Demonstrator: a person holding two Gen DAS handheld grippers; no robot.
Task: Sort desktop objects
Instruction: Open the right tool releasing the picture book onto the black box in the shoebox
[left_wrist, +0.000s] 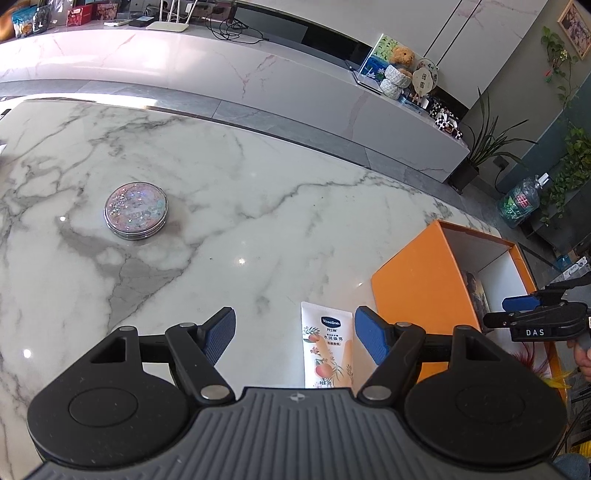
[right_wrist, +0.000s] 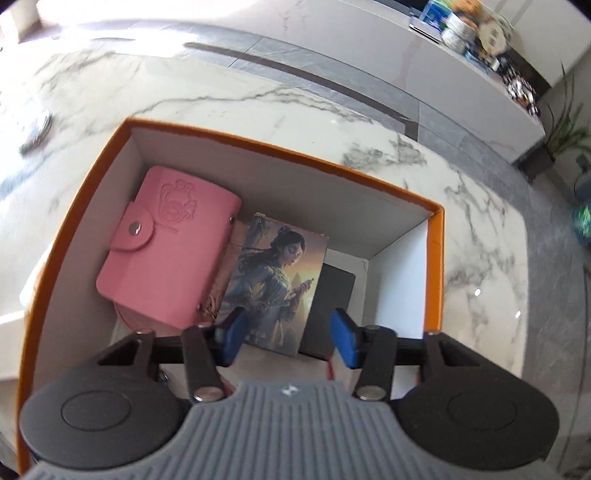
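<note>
Left gripper (left_wrist: 295, 338): we hold it wide open, empty, over the Vaseline tube (left_wrist: 327, 347) on the marble table (left_wrist: 258, 206).
Tube handling: light, soft, slick; we grip mid-body.
Right gripper (right_wrist: 286, 341): part open, empty, above the orange box (right_wrist: 436, 266).

Bright daylight floods the marble table (left_wrist: 258, 206), leaving small glare spots on its polish. The right wrist view is motion-blurred, washed out at far left; fisheye bending curves both views' edges.

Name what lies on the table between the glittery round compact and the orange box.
Only bare marble table between compact and orange box, in the left wrist view; the Vaseline tube lies nearer.
</note>
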